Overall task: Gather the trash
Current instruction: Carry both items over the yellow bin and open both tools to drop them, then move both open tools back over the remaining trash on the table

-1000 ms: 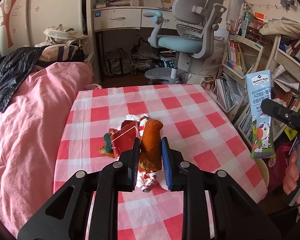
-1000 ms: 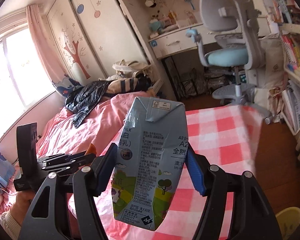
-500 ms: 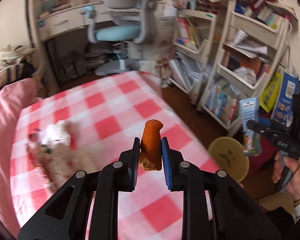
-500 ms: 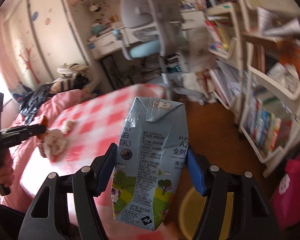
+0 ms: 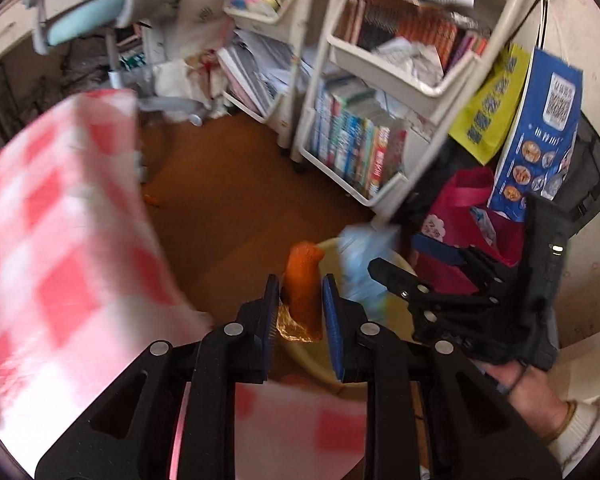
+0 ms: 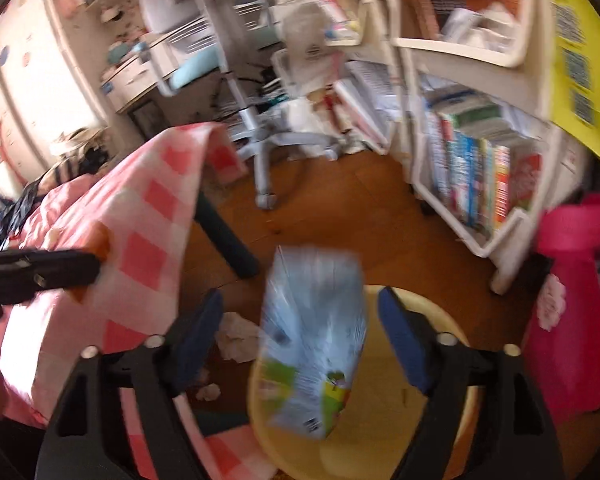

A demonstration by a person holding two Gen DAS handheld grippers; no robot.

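Note:
My left gripper [image 5: 300,312] is tilted down over a yellow bin [image 5: 312,364] on the floor. An orange snack wrapper [image 5: 302,288] stands between its blue pads; the jaws are opening, and the wrapper still sits up between them. My right gripper [image 6: 300,320] hangs over the same bin [image 6: 452,324], its jaws opening wide. A light-blue milk carton [image 6: 312,340], blurred, is loose between its fingers with a gap on each side. In the left wrist view the carton [image 5: 360,268] is beside the right gripper [image 5: 400,260], over the bin.
The table with a red-and-white checked cloth [image 5: 60,240] stands left of the bin. A white shelf cart of books [image 6: 472,172] and a pink bag [image 6: 572,320] stand to the right. Crumpled paper [image 6: 236,336] lies on the wooden floor. An office chair [image 6: 204,60] is behind.
Both grippers swung off the table to the right and down over the yellow bin. The right jaws spread and the milk carton came loose. The wrapper stayed between the left pads.

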